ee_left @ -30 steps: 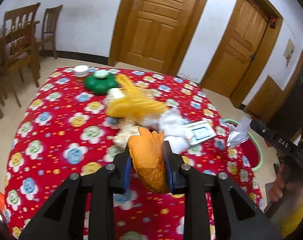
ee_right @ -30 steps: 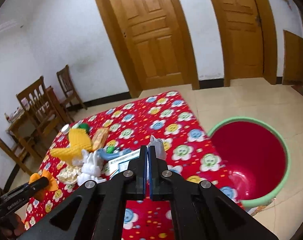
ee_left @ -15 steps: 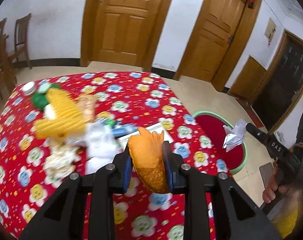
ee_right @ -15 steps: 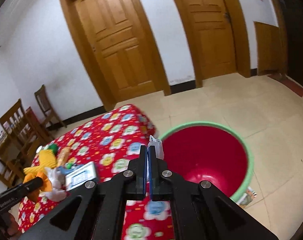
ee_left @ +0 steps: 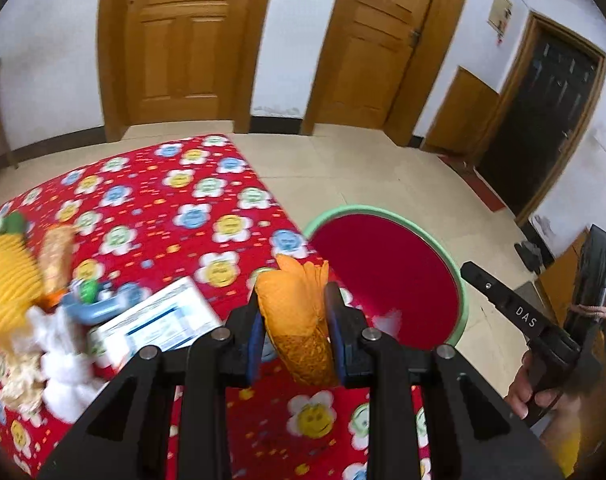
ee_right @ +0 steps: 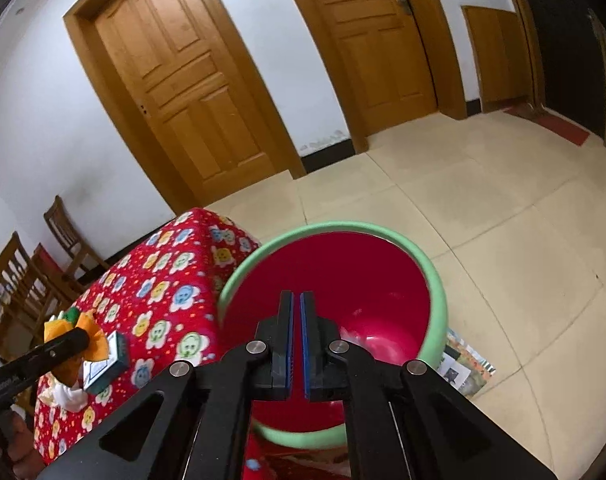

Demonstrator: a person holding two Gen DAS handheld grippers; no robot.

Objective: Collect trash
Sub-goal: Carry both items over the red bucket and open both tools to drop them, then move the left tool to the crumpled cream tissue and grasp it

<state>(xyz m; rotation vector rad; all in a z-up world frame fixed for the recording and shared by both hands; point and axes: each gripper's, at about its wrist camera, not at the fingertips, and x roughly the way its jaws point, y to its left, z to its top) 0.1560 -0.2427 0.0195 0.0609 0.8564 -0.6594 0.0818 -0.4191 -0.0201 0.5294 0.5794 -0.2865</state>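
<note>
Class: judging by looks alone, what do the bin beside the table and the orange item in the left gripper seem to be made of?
Bin: probably moulded plastic, glossy red inside with a smooth green rim that catches highlights.

Orange item: looks like a soft, matte peel or crumpled wrapper with a finely pitted surface, pinched by the left gripper; the material stays uncertain.

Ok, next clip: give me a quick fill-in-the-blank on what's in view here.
1. The scrap clamped in the left gripper is ___ in colour.
2. The bin with the green rim is ___ inside.
3. That bin stands on the ___, right beside the table.
Missing words: orange; red; floor.
</note>
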